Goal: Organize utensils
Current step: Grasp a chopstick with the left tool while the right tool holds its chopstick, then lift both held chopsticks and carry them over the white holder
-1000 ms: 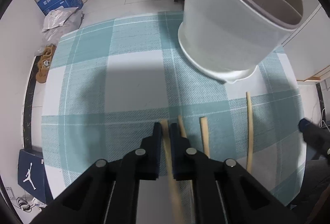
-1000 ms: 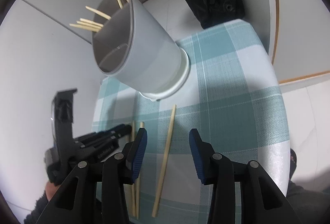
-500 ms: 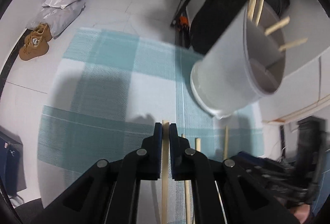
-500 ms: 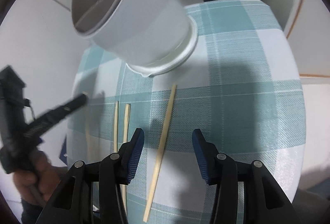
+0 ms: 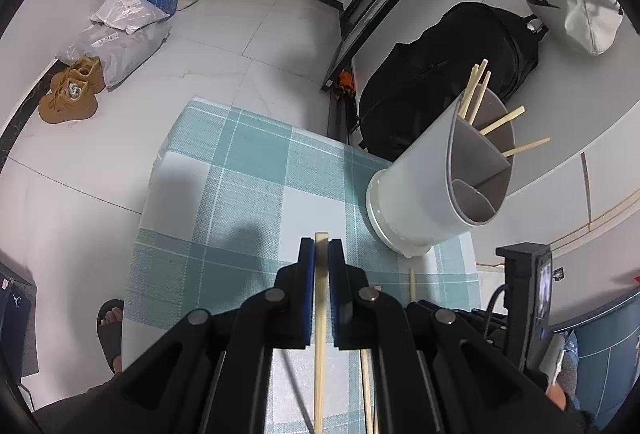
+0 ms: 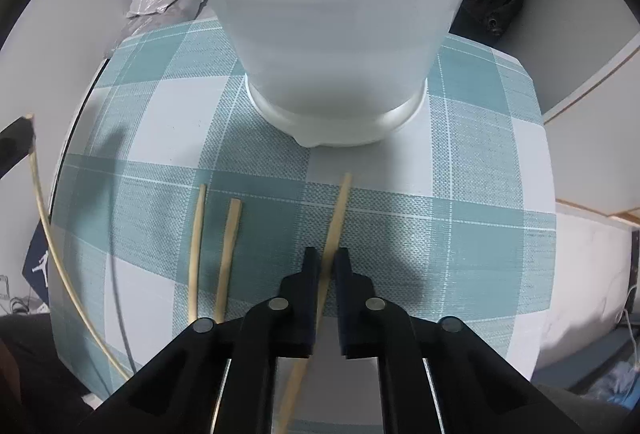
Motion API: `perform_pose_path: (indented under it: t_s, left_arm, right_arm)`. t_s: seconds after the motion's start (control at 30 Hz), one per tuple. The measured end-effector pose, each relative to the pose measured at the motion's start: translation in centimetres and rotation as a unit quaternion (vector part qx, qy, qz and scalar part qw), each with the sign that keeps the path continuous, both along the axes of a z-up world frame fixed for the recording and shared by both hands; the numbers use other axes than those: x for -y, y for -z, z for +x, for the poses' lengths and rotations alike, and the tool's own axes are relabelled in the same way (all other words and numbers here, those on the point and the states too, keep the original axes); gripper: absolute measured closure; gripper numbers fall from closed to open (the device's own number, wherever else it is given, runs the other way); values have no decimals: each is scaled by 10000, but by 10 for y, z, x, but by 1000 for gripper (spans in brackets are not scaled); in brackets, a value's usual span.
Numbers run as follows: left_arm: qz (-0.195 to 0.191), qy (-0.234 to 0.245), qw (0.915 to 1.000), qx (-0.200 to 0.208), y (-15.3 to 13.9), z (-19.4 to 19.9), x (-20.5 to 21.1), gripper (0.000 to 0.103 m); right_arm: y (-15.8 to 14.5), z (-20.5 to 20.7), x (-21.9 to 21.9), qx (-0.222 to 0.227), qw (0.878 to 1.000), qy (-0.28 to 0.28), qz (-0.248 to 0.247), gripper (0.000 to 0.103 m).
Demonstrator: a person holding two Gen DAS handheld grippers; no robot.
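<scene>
Several chopsticks already stand in the far compartment of the white holder (image 5: pixel 432 190), which sits toward the far right of the checked tabletop (image 5: pixel 248 186); its other compartments look empty from here. Four sticks are not yet in, so the job seems about half done.

The left tongs (image 5: pixel 321 248) are clamped on one chopstick (image 5: pixel 320 334), lifted clear of the cloth, with its tip showing just past the pads and the stick running back under the tool. These tongs point down and forward, toward the tabletop left of the holder.

The right tongs (image 6: pixel 327 258) have just been closing and now pinch a second chopstick (image 6: pixel 338 210), which lies on the cloth near the holder's base, slanting away toward it. They point steeply downward, close over the tabletop. Whether that stick has left the cloth I cannot tell.

Left of it, two loose chopsticks (image 6: pixel 212 246) lie side by side, flat and untouched, and these are what remains to be picked up once the held pair go into the holder.
</scene>
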State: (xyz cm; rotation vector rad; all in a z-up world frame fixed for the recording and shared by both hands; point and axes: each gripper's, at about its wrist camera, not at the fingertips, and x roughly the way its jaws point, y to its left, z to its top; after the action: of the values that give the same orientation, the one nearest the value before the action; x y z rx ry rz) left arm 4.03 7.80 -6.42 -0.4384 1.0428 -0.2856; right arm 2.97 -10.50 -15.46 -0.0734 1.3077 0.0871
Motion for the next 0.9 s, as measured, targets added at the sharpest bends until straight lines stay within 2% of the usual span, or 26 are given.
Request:
perform_pose_path:
  t_s: [0.2, 0.27, 0.33, 0.47, 0.63, 0.9]
  left_arm:
    - [32, 137, 9999, 99, -6, -5, 1, 101]
    - [102, 189, 9996, 168, -7, -8, 3, 101]
    - [83, 237, 9995, 210, -10, -12, 4, 101]
    - [55, 403, 9982, 437, -18, -23, 10, 101]
    - [309, 745, 9942, 709, -30, -35, 34, 101]
    - [727, 1123, 9873, 859, -45, -48, 67, 101]
  right_arm:
    - [-7, -7, 8, 227, 9975, 97, 657, 98]
    - [-17, -15, 13, 459, 9938, 53, 1011, 98]
    - [-26, -22, 16, 683, 9918, -31, 1076, 98]
    - [-49, -48, 29, 1168, 9817, -197, 1494, 98]
    - [-64, -73, 50, 1598, 9649, -165, 2078, 98]
    - [-82, -80, 45, 1929, 9529, -272, 2323, 98]
